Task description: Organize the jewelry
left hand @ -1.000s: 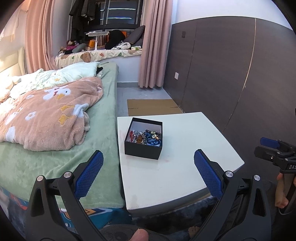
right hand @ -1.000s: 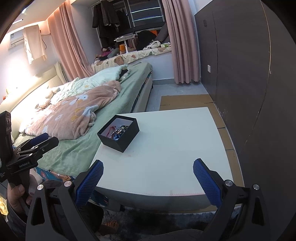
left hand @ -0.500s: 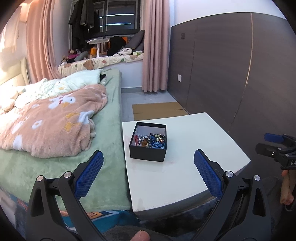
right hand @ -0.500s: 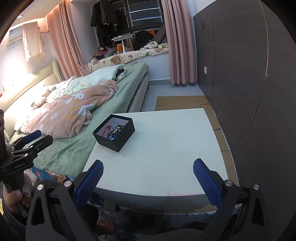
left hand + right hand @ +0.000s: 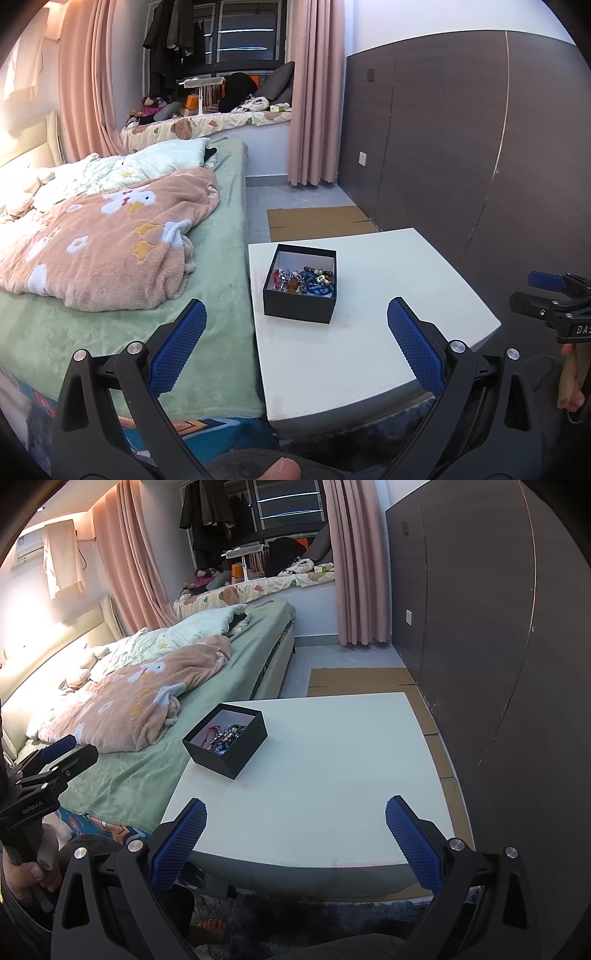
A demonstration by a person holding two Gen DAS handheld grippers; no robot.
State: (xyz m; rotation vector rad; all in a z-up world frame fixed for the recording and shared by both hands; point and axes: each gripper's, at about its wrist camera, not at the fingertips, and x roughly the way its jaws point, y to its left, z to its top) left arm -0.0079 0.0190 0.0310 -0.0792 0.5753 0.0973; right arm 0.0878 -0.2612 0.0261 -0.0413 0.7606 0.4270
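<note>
both hand-held grippers, left point(image 5: 295, 338) and right point(image 5: 294, 821), gape wide and empty as we have swung slightly toward the box point(image 5: 300, 286), where the jewelry point(image 5: 306, 281) lies heaped on the tabletop point(image 5: 369, 332), so sorting stage stays unclear.

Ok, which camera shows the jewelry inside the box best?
Left wrist: it looks down into the box, so the jewelry pile is visible. Right wrist sees the box corner-on, its near walls hiding part of the jewelry.
</note>
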